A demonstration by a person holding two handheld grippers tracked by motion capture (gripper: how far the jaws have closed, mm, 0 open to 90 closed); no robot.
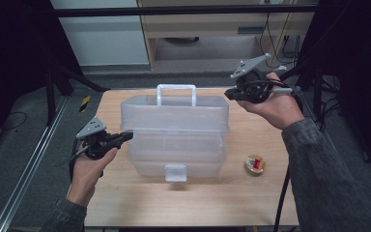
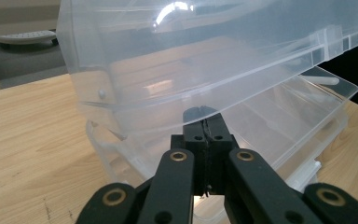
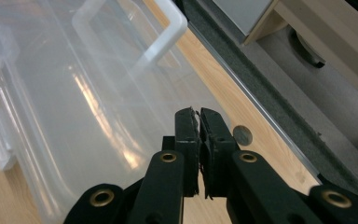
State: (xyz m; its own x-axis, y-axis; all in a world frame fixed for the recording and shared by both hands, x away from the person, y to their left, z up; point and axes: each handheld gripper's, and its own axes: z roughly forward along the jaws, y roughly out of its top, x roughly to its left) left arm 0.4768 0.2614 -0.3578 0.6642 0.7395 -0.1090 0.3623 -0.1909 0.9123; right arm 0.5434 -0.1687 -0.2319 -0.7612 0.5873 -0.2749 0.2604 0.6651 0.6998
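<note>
The clear, thin-walled plastic storage box [image 1: 175, 137] with a white carry handle [image 1: 176, 94] stands mid-table [image 1: 125, 203], its lid partly raised. It looks light, smooth and slippery, with flexing walls; the lid rim or handle offers the surest hold. The left hand-held gripper [image 1: 127, 136], jaws clenched, touches the lid's left edge; the right hand-held gripper [image 1: 228, 93], clenched on nothing, hovers beside the box's far right corner.

Grey knit sleeves [image 1: 328, 179], black grippers with brass screws, grey three-cornered plates [image 1: 91, 127]

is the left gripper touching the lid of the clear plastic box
Touching. In the left gripper view the shut left gripper has its tips wedged under the lid edge of the clear plastic box, propping it open.
</note>
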